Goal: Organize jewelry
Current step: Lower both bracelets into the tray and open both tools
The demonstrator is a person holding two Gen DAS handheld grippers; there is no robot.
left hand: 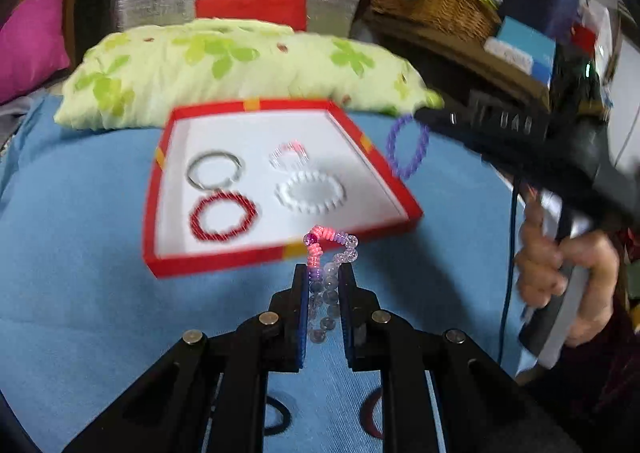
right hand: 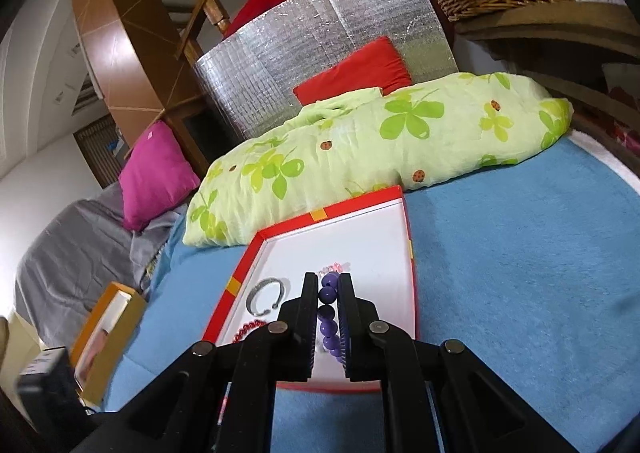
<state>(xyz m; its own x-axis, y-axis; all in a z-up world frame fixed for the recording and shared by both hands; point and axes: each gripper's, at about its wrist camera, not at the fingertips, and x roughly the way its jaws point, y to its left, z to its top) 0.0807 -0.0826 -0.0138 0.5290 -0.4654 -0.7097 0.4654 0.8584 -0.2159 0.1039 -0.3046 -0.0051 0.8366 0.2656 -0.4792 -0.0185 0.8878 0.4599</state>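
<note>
Both fingers clamped | left gripper point(left hand: 324, 273): clear-pink bracelet point(left hand: 334, 253) (angled down) | right gripper point(right hand: 328, 281): purple bracelet point(right hand: 329, 293), over red box point(right hand: 411, 249)

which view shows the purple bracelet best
The left wrist view: the whole purple bracelet hangs as a full loop from the right gripper, beside the red box. The right wrist view shows only a few beads clamped between the fingers.
</note>
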